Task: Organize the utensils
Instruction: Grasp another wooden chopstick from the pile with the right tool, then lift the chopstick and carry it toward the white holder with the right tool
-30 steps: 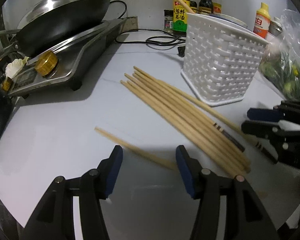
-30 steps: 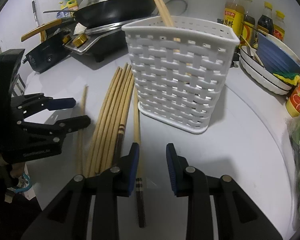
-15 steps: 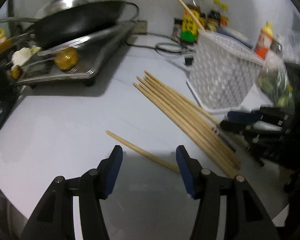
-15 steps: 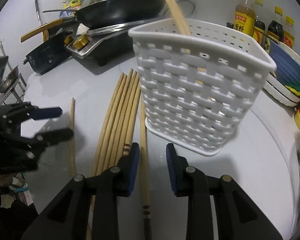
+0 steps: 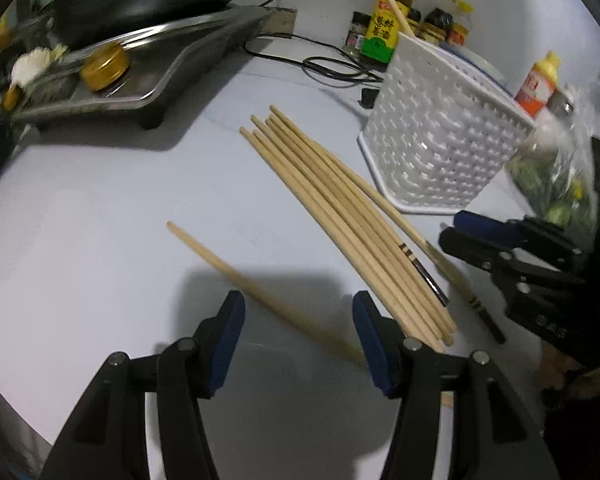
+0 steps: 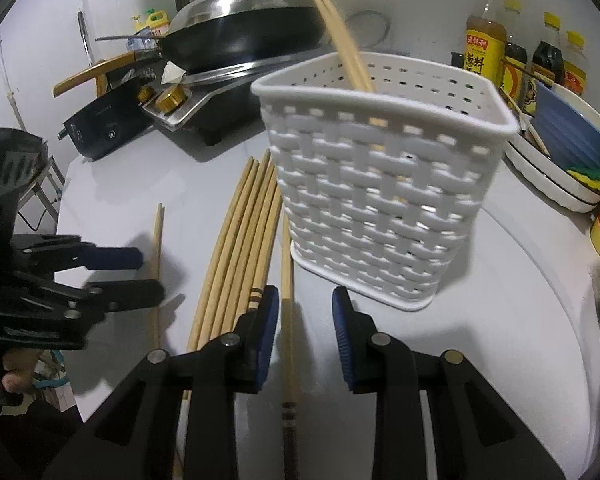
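you're at the pickup step: left claw (image 5: pixel 298 334) hangs half open and empty over the stray chopstick (image 5: pixel 260 294), right claw (image 6: pixel 305 330) narrowly open around another chopstick (image 6: pixel 287 276), so next squeeze, then drop them in the basket (image 6: pixel 384 196) at 12 o'clock.

white counter (image 5: pixel 100 220) carries loose chopsticks (image 5: pixel 340 216), a white basket (image 5: pixel 436 152), a stove (image 5: pixel 140 64).
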A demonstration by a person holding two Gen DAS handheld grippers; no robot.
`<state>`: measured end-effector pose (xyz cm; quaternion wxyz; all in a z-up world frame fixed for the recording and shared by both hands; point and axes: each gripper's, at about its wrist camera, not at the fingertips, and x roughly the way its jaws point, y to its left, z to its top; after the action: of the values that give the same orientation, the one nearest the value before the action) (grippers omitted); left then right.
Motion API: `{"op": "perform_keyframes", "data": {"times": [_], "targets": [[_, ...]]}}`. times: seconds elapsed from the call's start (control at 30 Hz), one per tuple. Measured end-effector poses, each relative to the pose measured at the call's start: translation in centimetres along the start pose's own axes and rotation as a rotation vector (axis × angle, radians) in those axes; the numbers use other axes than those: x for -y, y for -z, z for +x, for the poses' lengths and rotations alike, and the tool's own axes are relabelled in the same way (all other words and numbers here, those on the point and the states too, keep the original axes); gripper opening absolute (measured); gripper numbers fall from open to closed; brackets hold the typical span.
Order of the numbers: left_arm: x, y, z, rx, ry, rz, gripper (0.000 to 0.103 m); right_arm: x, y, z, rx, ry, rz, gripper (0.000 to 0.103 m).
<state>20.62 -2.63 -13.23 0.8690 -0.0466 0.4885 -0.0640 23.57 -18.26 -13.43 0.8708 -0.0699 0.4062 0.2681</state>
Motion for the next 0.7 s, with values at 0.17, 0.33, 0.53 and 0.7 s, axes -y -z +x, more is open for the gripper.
{"op": "perform_keyframes", "data": {"times": [0.17, 0.33, 0.53, 0.7], "targets": [[1.8, -0.1, 0.7, 0.016, -0.061, 0.098, 0.057, 0.4, 0.4, -0.5, 0.009, -0.007, 0.009, 0.025], [2.1, -0.1, 0.7, 0.043, -0.048, 0.129, 0.057, 0.4, 0.2, 0.1, 0.003, -0.008, 0.002, 0.025], [1.8, 0.5, 0.2, 0.063, -0.042, 0.168, 0.019, -0.9, -0.4, 1.6, -0.036, 0.008, -0.05, 0.025], [0.8, 1.1, -0.3, 0.058, 0.001, 0.151, 0.008, -1.5, -0.7, 2.3, -0.047, 0.022, -0.056, 0.025]]}}
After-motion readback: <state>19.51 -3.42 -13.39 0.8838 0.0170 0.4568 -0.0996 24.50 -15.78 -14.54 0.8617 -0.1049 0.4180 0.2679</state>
